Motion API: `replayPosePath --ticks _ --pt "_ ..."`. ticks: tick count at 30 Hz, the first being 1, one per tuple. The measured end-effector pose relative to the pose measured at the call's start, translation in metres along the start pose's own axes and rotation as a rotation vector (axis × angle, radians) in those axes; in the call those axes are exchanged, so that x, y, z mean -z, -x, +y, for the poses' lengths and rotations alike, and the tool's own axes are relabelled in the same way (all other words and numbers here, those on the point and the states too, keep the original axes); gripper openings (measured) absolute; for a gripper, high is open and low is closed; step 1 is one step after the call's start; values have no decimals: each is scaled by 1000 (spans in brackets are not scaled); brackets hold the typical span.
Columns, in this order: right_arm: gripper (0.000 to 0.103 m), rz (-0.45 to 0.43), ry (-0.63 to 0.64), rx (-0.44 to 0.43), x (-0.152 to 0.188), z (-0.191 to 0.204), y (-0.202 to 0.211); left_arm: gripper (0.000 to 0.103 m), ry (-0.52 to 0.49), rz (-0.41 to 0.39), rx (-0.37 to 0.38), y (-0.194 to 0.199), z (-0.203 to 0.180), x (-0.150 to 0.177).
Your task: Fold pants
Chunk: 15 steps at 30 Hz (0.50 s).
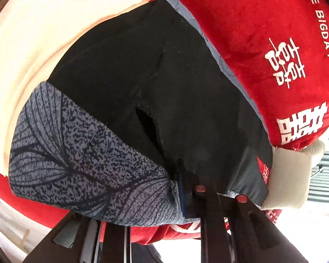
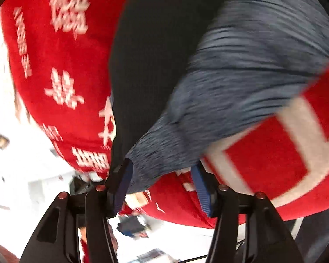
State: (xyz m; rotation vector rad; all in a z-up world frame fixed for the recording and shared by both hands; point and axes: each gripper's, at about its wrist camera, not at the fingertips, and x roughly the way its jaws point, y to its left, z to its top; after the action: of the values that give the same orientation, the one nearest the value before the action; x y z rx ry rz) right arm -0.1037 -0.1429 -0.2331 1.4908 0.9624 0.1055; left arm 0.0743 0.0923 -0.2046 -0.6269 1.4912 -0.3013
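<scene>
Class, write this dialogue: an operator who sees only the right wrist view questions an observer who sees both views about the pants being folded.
Operator: My right gripper is open, with a blurred grey corner of the pants between its jaws. What is the left gripper doing?
Observer: The left gripper is pinched shut on the pants' near edge.
Operator: What lies past the pants on that side?
Observer: A cream cloth lies beside them, over the red blanket.
</scene>
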Motion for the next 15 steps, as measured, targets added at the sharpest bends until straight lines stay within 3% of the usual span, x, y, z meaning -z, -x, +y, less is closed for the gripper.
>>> replayPosePath --ticks 4,10,11,12,14,15 --pt "59 -53 -87 -155 -4 -21 11 21 -4 14 20 6 1 -1" --pt "59 -135 -147 -208 -7 -35 28 21 -64 40 13 11 -5 -6" --pt "53 -141 -159 -206 -8 -37 30 21 -81 42 1 10 -6 -6" --pt "31 -150 -174 -198 -9 -36 31 21 -87 45 -4 9 -6 -6" --pt "4 -153 -183 -133 -11 -31 36 21 -82 45 -7 8 -4 -5" --pt "4 -159 -175 -81 -12 -25 38 21 -80 42 -7 9 -2 -5"
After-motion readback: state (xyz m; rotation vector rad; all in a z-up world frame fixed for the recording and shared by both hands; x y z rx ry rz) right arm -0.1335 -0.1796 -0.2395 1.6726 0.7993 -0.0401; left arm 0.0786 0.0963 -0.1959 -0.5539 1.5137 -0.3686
